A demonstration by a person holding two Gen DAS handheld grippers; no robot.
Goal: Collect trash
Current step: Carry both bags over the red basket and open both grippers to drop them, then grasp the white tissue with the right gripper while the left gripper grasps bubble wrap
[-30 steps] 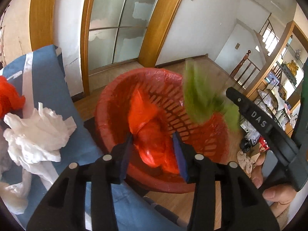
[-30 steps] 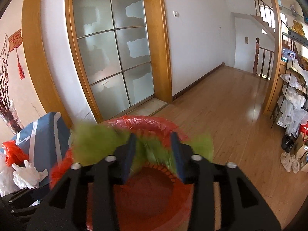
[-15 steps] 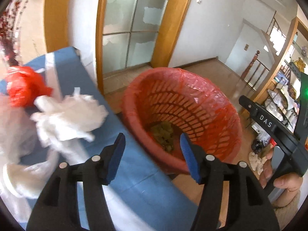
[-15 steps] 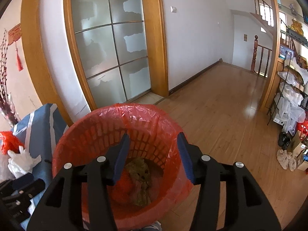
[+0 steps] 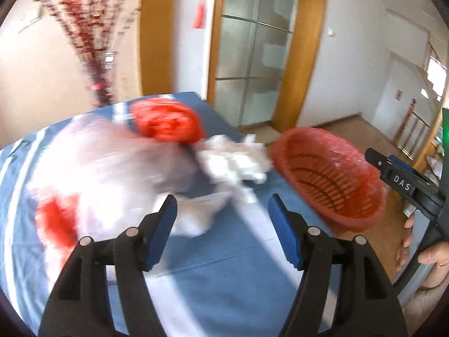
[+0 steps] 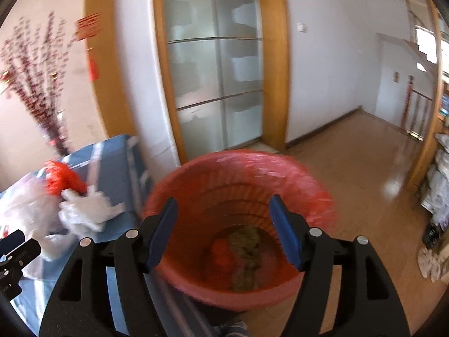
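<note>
Trash (image 5: pixel 233 160) of crumpled white paper lies on the blue table (image 5: pixel 224 269) beside the red basket (image 5: pixel 328 179), so the empty, opening left tool (image 5: pixel 221 230) should straddle it before closing, while the right tool (image 6: pixel 223 231), also empty and opening, hangs over the basket.

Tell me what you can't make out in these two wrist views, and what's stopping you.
- Left wrist view: the pale heap on the blue cloth is motion-blurred; separate pieces cannot be told apart.
- Left wrist view: the bin tilts away, so its bottom is hidden by its wall.
- Right wrist view: the green trash in the bin is blurred; its kind is unclear.
- Right wrist view: the shelf items are cut off by the edge.
</note>
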